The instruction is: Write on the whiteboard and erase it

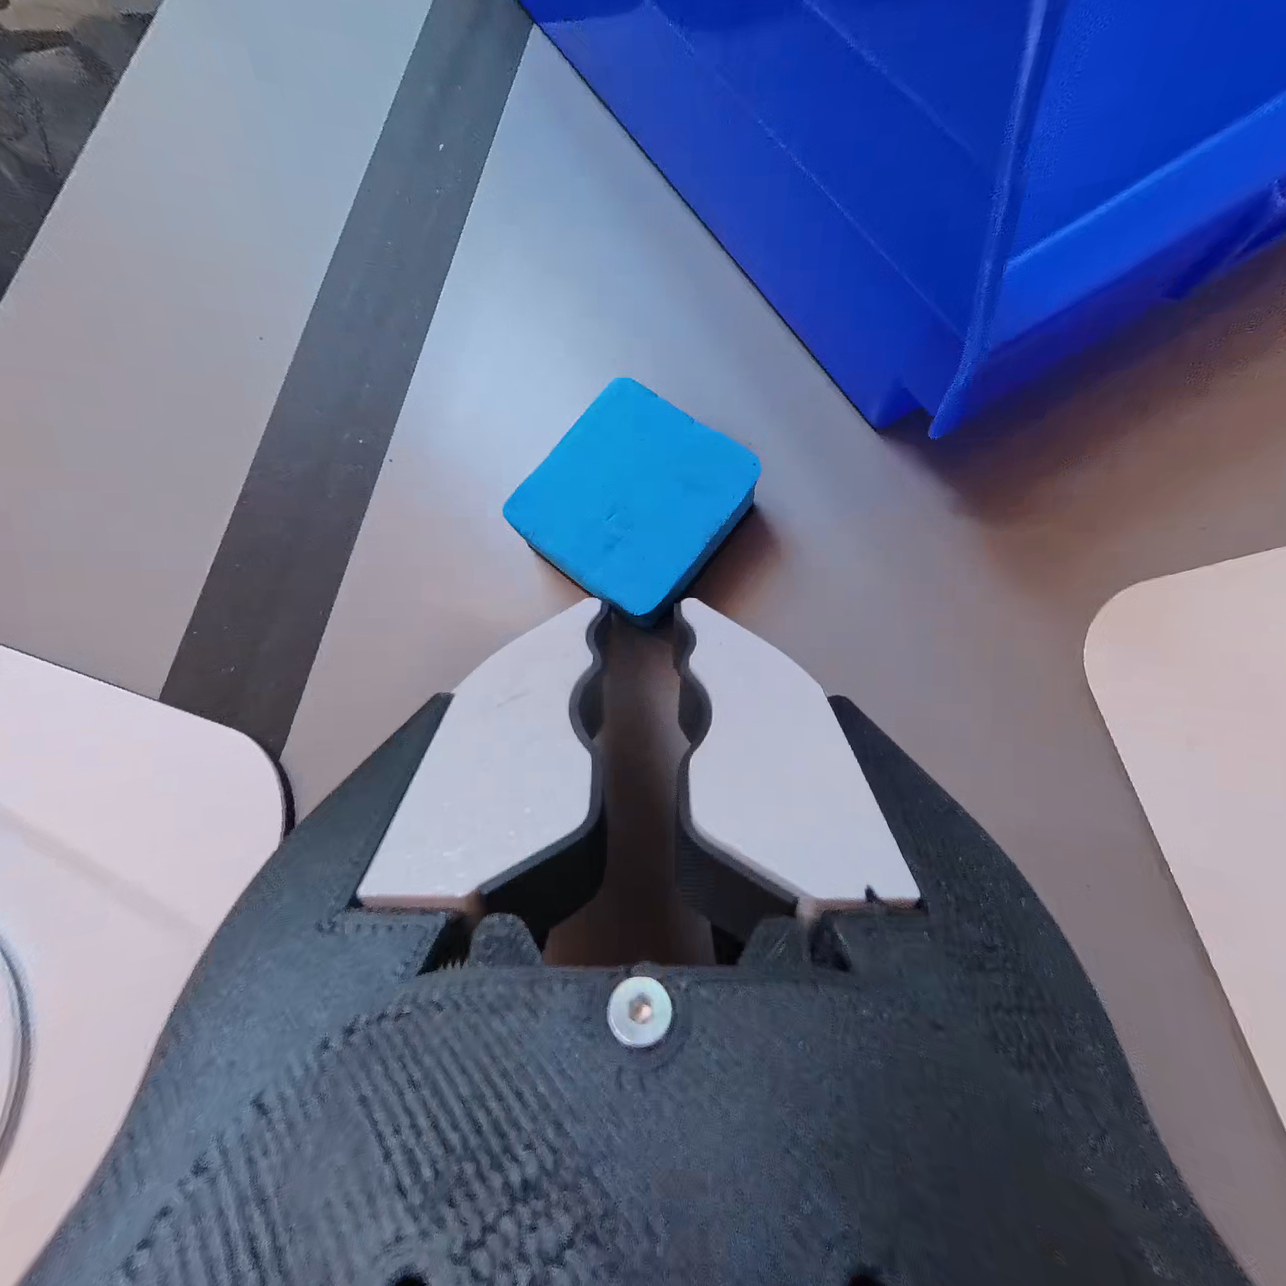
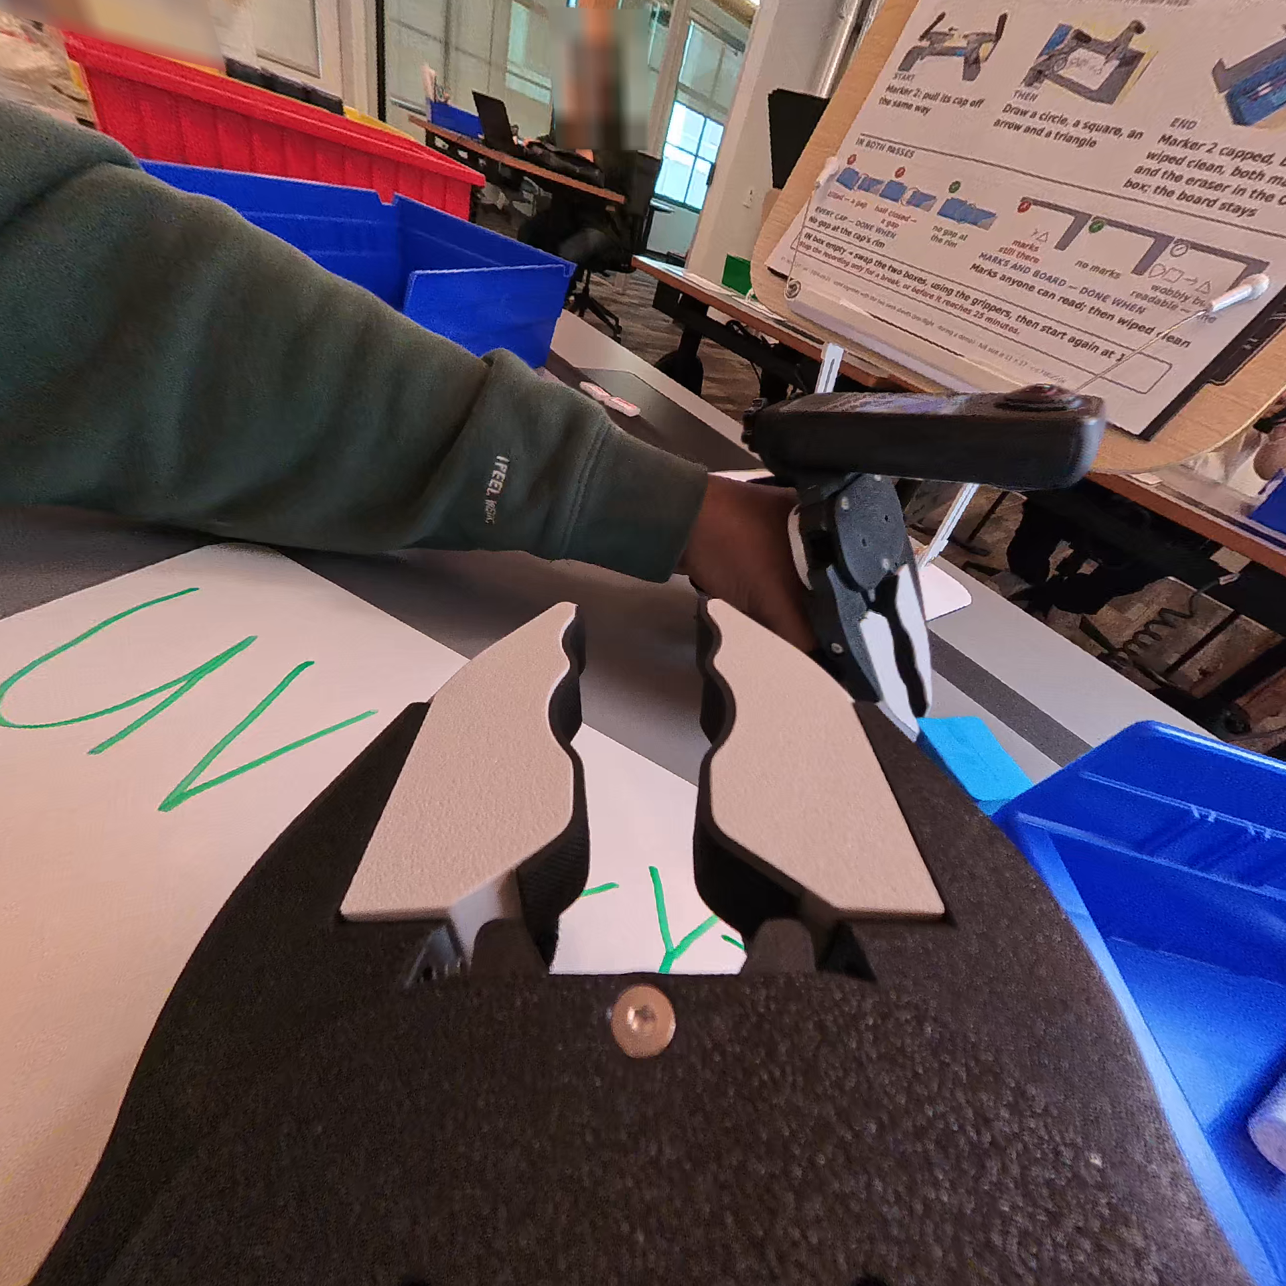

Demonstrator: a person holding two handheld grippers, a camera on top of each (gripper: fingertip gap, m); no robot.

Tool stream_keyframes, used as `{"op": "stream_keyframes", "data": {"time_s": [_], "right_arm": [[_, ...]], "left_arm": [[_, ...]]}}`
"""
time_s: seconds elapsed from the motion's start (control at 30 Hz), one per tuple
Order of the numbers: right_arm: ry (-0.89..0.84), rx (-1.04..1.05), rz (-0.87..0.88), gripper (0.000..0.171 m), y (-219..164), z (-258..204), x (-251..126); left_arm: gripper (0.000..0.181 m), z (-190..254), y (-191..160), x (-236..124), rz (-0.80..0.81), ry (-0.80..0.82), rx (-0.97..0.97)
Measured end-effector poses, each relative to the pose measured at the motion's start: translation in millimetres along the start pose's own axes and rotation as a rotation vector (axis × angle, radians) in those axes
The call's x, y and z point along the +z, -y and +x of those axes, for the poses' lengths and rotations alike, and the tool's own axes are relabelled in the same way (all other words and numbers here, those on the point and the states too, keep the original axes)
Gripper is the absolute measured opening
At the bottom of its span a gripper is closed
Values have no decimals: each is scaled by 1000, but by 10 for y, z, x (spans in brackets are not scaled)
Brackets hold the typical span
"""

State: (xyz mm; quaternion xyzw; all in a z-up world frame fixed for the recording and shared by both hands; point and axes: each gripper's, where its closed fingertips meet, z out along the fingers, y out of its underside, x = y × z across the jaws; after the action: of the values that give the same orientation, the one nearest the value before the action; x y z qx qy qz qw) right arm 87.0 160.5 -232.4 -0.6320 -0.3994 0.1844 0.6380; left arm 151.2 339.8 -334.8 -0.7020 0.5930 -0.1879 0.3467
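A blue square eraser (image 1: 630, 497) lies flat on the grey table beside a blue bin (image 1: 905, 174). My left gripper (image 1: 644, 612) is just short of it, jaws a narrow gap apart, with the eraser's near corner between the fingertips. The right wrist view shows that gripper (image 2: 901, 703) held in a hand, pointing down at the eraser (image 2: 971, 762). My right gripper (image 2: 637, 612) is open and empty, low over the whiteboard (image 2: 174, 870), which bears green marker marks (image 2: 209, 703).
The blue bin (image 2: 1148, 870) stands right of the whiteboard. A green sleeve (image 2: 278, 390) reaches across the table. Red (image 2: 243, 125) and blue (image 2: 417, 257) bins stand behind it. An instruction sheet on a stand (image 2: 1044, 209) is at back right. Pale rounded boards (image 1: 104, 800) (image 1: 1197, 731) flank my left gripper. Tip to tip, the grippers are about 20 cm apart.
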Motion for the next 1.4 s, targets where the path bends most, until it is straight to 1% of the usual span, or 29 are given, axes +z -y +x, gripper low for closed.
{"op": "stream_keyframes", "data": {"time_s": [0.13,0.27,0.33,0.4,0.47,0.57,0.6,0.7,0.77,0.87,1.13,1.4], "right_arm": [[-9,-2,0,30,4,16,0],[-6,-1,-20,30,-49,5,40],[-12,-16,-29,29,-65,3,41],[-19,-23,-25,29,-51,10,36],[-22,-23,-24,29,-47,18,40],[-27,-34,-37,29,-78,26,41],[-31,-38,-38,29,-80,31,34],[-44,-35,-29,29,-56,66,2],[-48,-21,-22,28,-46,94,-15],[-46,0,-15,28,-41,120,-24],[-67,5,-17,28,-54,177,-45],[-66,9,-30,29,-80,165,-39]], "left_arm": [[18,23,-78,-106,16,-9,0],[40,45,-61,-195,19,-59,-3],[57,56,-52,-219,-3,-88,-14],[69,36,-15,-209,-13,-97,17],[79,-18,5,-153,-47,-100,71],[90,-27,26,-38,-103,-174,82],[91,-34,19,-2,-126,-186,103],[87,-20,20,69,-157,-225,142],[73,23,25,65,-160,-252,157],[57,105,15,34,-154,-276,160],[55,118,-60,-87,-123,-184,172],[55,268,-255,-559,-77,-99,202]]}}
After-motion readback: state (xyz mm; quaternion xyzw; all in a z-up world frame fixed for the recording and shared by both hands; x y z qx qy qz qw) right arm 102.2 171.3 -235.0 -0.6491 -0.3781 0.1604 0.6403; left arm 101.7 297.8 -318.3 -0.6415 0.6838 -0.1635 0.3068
